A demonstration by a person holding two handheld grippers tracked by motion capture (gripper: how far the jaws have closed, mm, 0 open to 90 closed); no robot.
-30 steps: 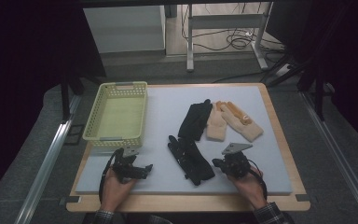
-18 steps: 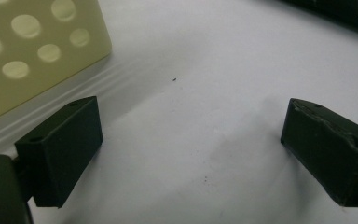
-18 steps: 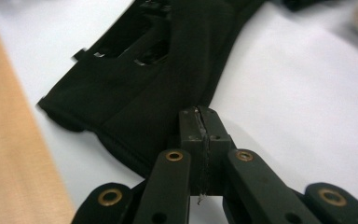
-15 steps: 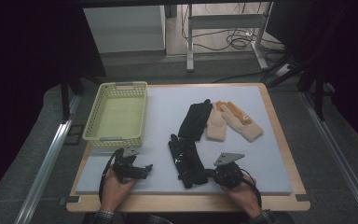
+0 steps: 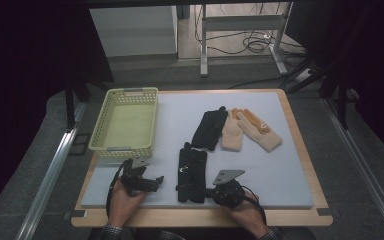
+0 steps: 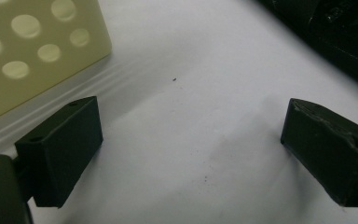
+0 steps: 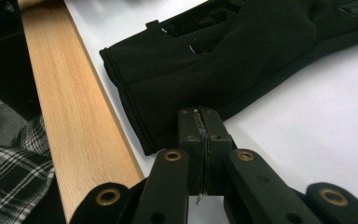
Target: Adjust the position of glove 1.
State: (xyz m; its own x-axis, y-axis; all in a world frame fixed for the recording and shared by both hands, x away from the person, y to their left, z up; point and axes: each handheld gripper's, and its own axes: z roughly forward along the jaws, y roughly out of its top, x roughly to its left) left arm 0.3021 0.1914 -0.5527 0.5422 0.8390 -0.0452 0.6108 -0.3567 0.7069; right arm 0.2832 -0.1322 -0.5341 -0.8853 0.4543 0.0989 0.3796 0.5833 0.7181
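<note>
a: start with the right gripper [image 7: 200, 140]. what are its jaws doing?

b: pressed flat together, nothing between them. their tips sit right at the cuff edge of a black glove [image 7: 223, 60], which lies flat on the white mat [image 7: 307, 140] just ahead of the jaws. whether the tips touch the cuff, i cannot tell. to the jaws' left runs the wooden table edge [image 7: 70, 116], and a plaid sleeve [image 7: 14, 172] shows beyond it.

a: and the left gripper [image 6: 191, 154]?

b: jaws wide apart, holding nothing, bare mat between them. ahead and to the left of the jaws is the corner of a pale green basket [image 6: 32, 51] with round holes. ahead to the right is something black, too cropped to name.

a: farther out from above?

b: the left gripper [image 5: 142, 181] sits just in front of the basket [image 5: 125, 145]. the right gripper [image 5: 215, 192] points at the near black glove [image 5: 192, 170]. beyond that glove lie a second black glove [image 5: 211, 129] and a pair of tan gloves [image 5: 247, 131], touching side by side, well past both sets of jaws.
</note>
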